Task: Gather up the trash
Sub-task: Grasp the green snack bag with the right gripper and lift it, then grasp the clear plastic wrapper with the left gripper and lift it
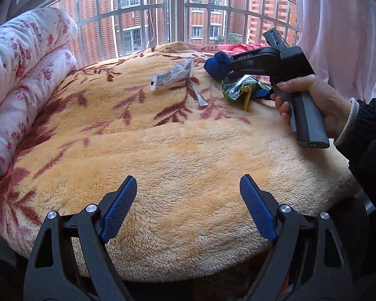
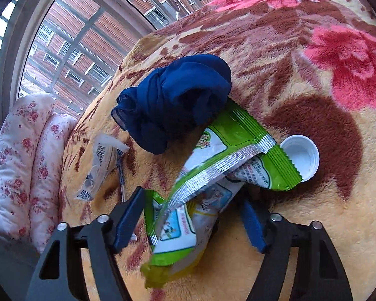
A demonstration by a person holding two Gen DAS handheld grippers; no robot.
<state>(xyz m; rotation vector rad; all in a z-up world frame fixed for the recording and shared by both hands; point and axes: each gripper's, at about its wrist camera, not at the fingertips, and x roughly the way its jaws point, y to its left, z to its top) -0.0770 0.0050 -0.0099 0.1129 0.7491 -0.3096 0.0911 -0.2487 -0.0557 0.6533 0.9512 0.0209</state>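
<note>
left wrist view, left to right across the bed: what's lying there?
Rolled floral quilt → clear barcoded wrapper → blue knotted cloth → green snack wrapper, under the right gripper, which a hand holds. All on the fleece blanket.

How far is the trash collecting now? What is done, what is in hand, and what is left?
Done: nothing visibly collected; no bin is in view. In hand: the right gripper straddles the green wrapper, jaws not clearly pressing it. Left: the clear wrapper, the thin strip and the white cap lie on the blanket. The left gripper is open and empty.
</note>
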